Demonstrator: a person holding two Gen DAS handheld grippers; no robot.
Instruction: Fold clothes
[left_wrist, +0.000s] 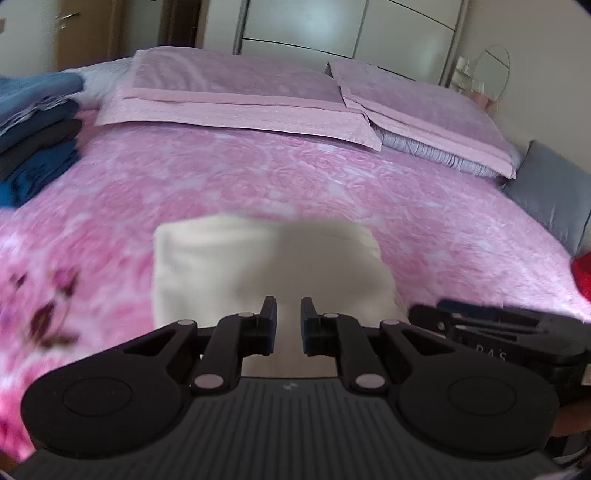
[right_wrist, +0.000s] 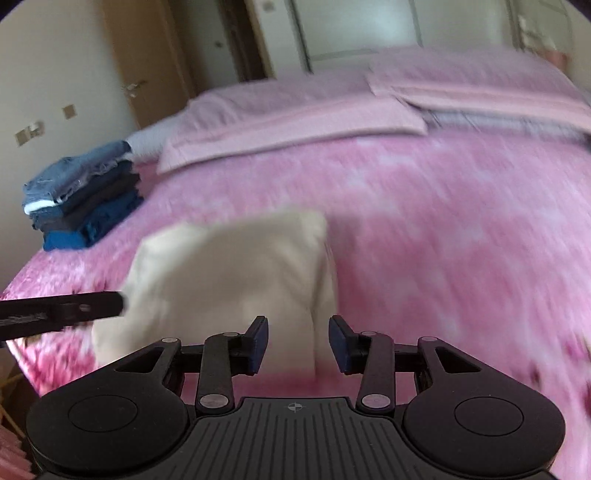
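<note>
A folded cream garment lies on the pink floral bedspread, near the bed's front edge. My left gripper hovers over its near edge, open, with nothing between its fingers. In the right wrist view the same cream garment sits left of centre, blurred. My right gripper is open over the garment's near right corner and holds nothing. The left gripper's fingers show as a dark bar at the left. The right gripper appears at the right edge of the left wrist view.
A stack of folded blue and dark clothes sits at the bed's far left corner. Two pink pillows lie at the head. A grey cushion and something red are at the right edge. Wardrobe doors stand behind.
</note>
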